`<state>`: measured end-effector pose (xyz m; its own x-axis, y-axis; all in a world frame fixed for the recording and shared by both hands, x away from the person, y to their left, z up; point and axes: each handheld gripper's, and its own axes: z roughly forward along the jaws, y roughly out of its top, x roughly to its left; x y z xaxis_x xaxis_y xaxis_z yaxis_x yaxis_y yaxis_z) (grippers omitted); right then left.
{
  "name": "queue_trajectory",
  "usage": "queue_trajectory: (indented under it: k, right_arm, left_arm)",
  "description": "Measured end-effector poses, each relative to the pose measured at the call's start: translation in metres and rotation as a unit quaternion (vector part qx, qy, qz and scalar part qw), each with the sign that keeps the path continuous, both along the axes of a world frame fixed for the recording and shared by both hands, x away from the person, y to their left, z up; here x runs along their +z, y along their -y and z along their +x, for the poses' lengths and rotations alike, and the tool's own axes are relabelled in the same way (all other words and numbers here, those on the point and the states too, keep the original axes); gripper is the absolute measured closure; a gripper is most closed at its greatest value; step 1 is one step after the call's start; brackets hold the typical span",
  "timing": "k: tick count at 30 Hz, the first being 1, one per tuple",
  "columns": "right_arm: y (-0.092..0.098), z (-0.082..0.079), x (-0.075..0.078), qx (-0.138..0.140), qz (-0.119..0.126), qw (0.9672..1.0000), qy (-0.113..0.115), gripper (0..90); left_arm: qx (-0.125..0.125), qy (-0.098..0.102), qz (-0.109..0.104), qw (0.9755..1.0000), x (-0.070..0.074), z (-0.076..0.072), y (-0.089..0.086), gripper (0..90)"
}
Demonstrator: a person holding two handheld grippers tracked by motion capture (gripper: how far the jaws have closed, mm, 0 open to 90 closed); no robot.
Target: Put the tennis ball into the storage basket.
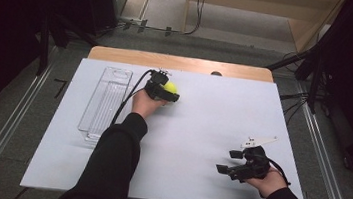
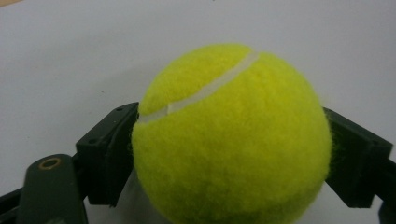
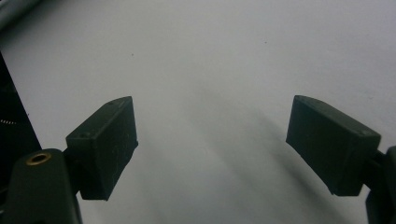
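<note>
The tennis ball is clamped between the jaws of the left gripper, low over the white table. A round, fuzzy ball gripped off-centre could be squeezed out and roll away. The right gripper is held with jaws apart.

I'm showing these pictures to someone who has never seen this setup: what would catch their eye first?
The bright yellow tennis ball stands out most, on the far middle of the white table, clasped on both sides by the black fingers of the left gripper. Next comes the clear plastic tray, lying lengthwise along the table's left side. At the near right, the right gripper is over bare table, fingers apart with nothing between them.
</note>
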<state>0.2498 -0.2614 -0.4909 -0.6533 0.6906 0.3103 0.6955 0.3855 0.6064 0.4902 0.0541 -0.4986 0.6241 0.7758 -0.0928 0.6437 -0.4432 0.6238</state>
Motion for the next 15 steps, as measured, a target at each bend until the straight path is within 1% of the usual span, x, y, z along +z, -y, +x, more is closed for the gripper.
queue_trajectory:
  k: [1, 10, 15]
  right_arm:
    - [0.0, -0.0001, 0.0001, 0.0, 0.0, 1.0, 0.0, 14.2]
    - [-0.0003, -0.0001, -0.0001, 0.001, 0.0, 1.0, 0.001, 14.2]
    - [-0.0005, -0.0003, -0.0001, 0.001, 0.0, 1.0, 0.0, 14.2]
  left_arm:
    - [0.004, 0.009, 0.002, 1.0, -0.0003, -0.0016, 0.0001, 25.5]
    - [0.005, 0.011, 0.004, 0.9999, -0.0005, -0.0019, 0.001, 26.4]
    - [0.004, 0.008, 0.003, 1.0, -0.0001, -0.0019, 0.0005, 26.9]
